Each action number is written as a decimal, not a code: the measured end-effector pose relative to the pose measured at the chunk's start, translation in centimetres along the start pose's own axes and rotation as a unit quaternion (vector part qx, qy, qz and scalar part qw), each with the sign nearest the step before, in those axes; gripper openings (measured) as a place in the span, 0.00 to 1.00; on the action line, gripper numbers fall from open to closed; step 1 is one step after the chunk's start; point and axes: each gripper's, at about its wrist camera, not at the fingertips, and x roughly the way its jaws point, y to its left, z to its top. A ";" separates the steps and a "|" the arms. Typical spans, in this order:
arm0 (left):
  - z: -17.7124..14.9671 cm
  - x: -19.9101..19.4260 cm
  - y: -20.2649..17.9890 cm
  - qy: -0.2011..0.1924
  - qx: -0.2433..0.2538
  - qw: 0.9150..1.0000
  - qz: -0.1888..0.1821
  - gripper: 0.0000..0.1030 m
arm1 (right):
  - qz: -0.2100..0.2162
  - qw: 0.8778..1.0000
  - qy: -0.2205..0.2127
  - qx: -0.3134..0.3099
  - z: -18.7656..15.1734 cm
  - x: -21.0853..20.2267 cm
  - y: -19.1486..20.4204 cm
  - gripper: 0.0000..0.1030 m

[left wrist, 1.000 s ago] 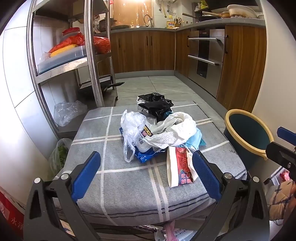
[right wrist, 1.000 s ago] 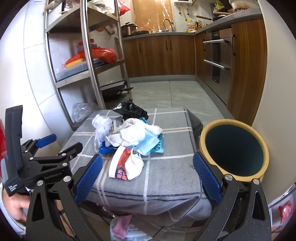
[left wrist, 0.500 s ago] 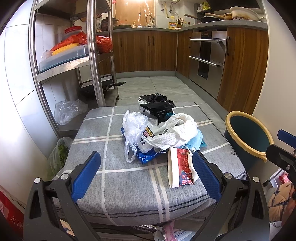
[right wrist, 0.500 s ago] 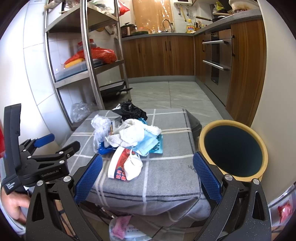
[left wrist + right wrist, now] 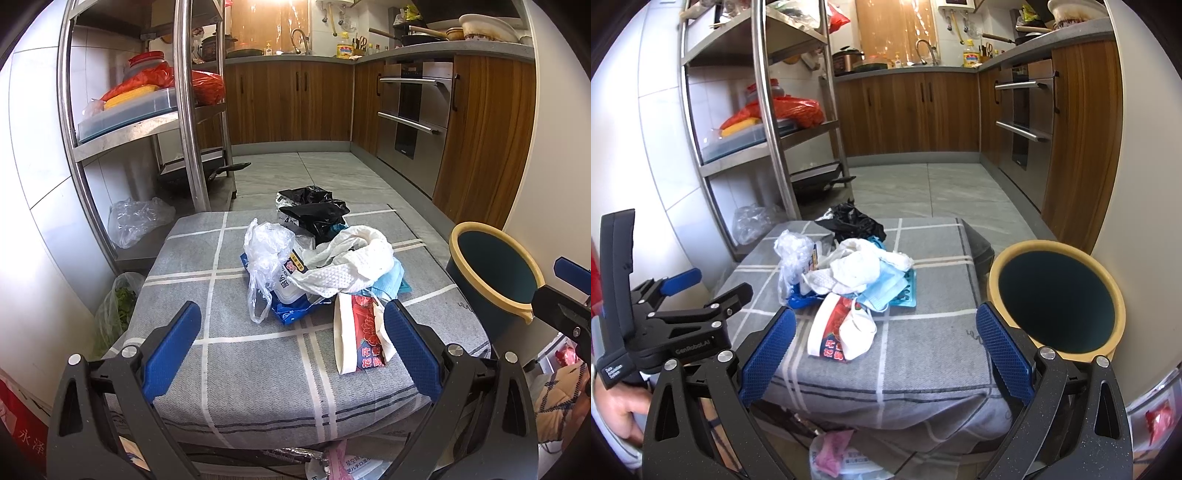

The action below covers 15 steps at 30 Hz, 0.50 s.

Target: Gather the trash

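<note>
Trash pile [image 5: 321, 266]: heaped mid-counter on the grey checked cloth [image 5: 236, 354]; clear bag, black bag, white paper towel, blue mask, red-printed wrapper [image 5: 364, 336] nearest the front edge. Bin [image 5: 1056, 295]: just right of the pile, mouth open, likely placed for short drops. Left hand-held gripper [image 5: 291, 347]: short of the pile, level, jaws wide, empty. Right hand-held gripper [image 5: 886, 350]: likewise wide, empty, aimed between pile and bin.

Mixed trash heap [image 5: 325, 266] beside, perhaps touching, bin [image 5: 495, 280]
</note>
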 end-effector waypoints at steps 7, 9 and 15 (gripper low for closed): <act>0.0 0.0 0.1 -0.001 -0.003 1.000 0.000 0.94 | -0.001 1.000 0.001 0.000 -0.1 0.2 -0.1 0.95; -0.1 0.1 0.1 0.000 -0.004 1.000 0.000 0.94 | -0.001 1.000 0.002 0.001 0.2 0.0 -0.1 0.95; -0.2 0.1 0.0 0.001 -0.004 1.000 -0.001 0.94 | -0.001 1.000 0.001 0.001 0.3 -0.1 0.0 0.95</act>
